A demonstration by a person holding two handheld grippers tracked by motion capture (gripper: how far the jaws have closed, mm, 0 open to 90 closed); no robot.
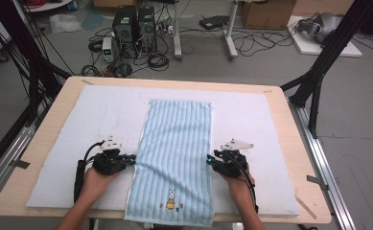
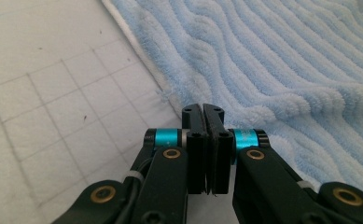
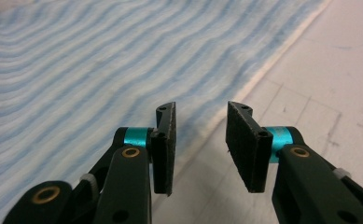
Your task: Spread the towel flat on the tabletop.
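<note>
I have the blue striped towel (image 1: 177,158) lying flat on the white mat (image 1: 69,139) that covers the counter (image 1: 45,127), its long axis running away from me, the near end with the little rabbit print (image 1: 171,199) hanging just over the counter's front edge. Both claws sit at the towel's long sides, about level with each other and a little nearer to me than its middle.

My left claw (image 1: 132,158) is clenched at the towel's left edge. In the left gripper view the jaws are pressed together right where the hem (image 2: 170,95) meets them, and the pile bunches up beside them, so I think it has a pinch of cloth, though the jaws hide the contact itself.

My right claw (image 3: 200,135) is released, jaws well apart, straddling the towel's right edge (image 3: 244,88): striped cloth to one side, bare gridded mat to the other. It points inward at the towel, so the edge lies just ahead and between the jaws; closing there should catch it.

There is plenty of bare mat on both sides and beyond the far end for lifting or folding forward. The nearest hazard I judge is the front overhang, which could drag.
</note>
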